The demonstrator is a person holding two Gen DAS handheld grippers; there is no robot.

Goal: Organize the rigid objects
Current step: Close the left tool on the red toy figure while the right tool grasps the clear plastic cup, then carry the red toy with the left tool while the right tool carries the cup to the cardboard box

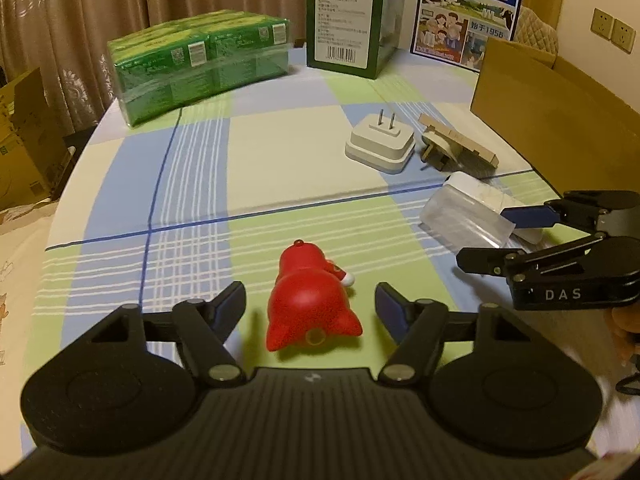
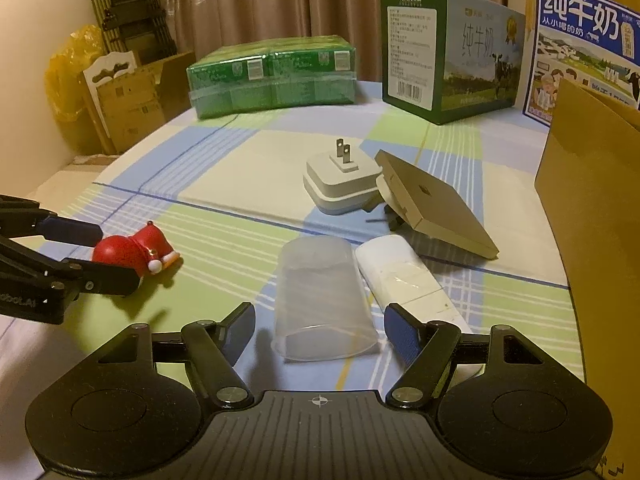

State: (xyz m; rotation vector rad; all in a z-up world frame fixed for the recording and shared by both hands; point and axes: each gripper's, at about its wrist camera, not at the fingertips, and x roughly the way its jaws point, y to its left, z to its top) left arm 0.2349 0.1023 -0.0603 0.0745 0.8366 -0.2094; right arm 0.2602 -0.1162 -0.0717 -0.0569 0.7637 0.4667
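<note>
Now both of my grippers hover low over the checked tablecloth (image 1: pixel 280 152), each lined up on a separate piece. My left gripper (image 1: pixel 310 306) is spread wide around the red toy (image 1: pixel 310 304), which lies on its side near the table's near edge, its body between the blue pads (image 1: pixel 390 308) but touching neither as far as I can judge. My right gripper (image 2: pixel 320 330) is likewise released, its fingers flanking the rim of the clear plastic cup (image 2: pixel 320 300), tipped over with its mouth toward me, nearer the right edge. Just beside the cup lies a white bar-shaped case (image 2: pixel 400 276), and beyond them sit the white plug adapter (image 2: pixel 342 182) and a tan flat box (image 2: pixel 432 204) propped at a tilt. The toy looks hard, glossy and light, so it may slip; I would pinch it across the broad belly rather than the rounded head. The cup is thin and light, likely to flex or roll, so a gentle squeeze across the stiffer rim suits it best. Along the far edge stand a green wrapped pack (image 1: pixel 200 64) and a milk carton box (image 1: pixel 348 16).
</note>
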